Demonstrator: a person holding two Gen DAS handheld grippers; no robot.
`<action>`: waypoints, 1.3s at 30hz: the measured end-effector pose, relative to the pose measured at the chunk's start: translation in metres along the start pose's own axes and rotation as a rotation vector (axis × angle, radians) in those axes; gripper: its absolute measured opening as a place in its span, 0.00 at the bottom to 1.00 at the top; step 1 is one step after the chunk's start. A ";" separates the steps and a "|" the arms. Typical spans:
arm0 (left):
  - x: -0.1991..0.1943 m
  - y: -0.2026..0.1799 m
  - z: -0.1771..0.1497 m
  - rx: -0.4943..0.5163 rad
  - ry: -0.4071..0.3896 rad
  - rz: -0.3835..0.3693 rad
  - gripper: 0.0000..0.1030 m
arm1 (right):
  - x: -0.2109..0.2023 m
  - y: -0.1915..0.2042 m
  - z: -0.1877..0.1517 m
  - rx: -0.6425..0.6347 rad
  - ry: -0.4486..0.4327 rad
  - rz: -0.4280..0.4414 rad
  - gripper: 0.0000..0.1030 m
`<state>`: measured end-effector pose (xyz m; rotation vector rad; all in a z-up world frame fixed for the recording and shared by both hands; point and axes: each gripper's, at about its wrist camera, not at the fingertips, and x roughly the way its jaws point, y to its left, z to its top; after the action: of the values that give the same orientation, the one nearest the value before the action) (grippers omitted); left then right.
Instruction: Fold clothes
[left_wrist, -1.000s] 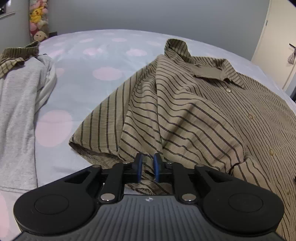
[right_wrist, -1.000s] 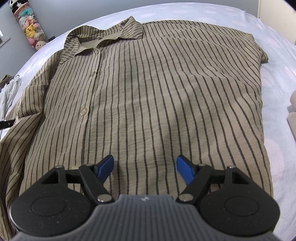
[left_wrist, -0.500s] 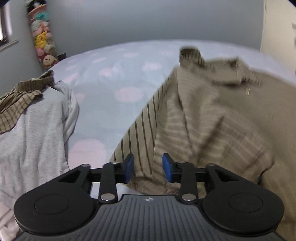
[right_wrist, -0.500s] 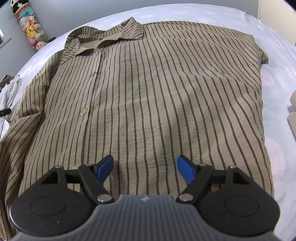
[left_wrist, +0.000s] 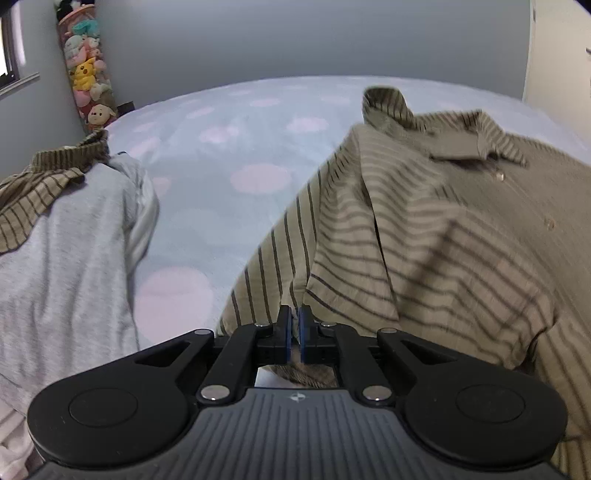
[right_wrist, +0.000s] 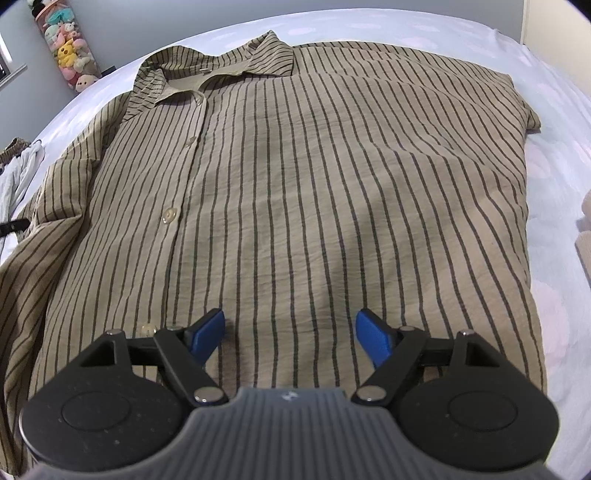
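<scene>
We record one supporting surface: a bed (left_wrist: 229, 155) under a pale blue cover with pink dots. A tan striped shirt (right_wrist: 295, 184) lies on it buttoned, collar toward the top of the right wrist frame, covering most of that view. At the left of the left wrist frame rests a grey garment (left_wrist: 70, 251), with a striped brown garment (left_wrist: 33, 184) lying over its upper end.

Shirt (right_wrist: 295, 184) on bed (left_wrist: 229, 155), clothes pile (left_wrist: 66, 240) left

striped shirt (left_wrist: 443, 236) motion-blurred, grey garment (left_wrist: 62, 266) cut off left
</scene>
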<state>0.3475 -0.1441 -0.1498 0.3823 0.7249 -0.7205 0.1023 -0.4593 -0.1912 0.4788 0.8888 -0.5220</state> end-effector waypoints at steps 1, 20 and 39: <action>-0.004 0.004 0.004 -0.017 -0.009 -0.003 0.02 | 0.000 0.000 0.000 -0.002 0.000 0.000 0.79; 0.017 0.134 0.128 -0.148 0.031 0.202 0.01 | -0.003 -0.003 0.007 -0.009 0.004 -0.011 0.78; 0.041 0.137 0.120 -0.067 0.081 0.349 0.31 | -0.031 -0.032 0.003 0.030 0.052 -0.070 0.78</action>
<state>0.5218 -0.1326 -0.0853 0.4651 0.7333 -0.3528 0.0683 -0.4790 -0.1701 0.4915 0.9511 -0.5895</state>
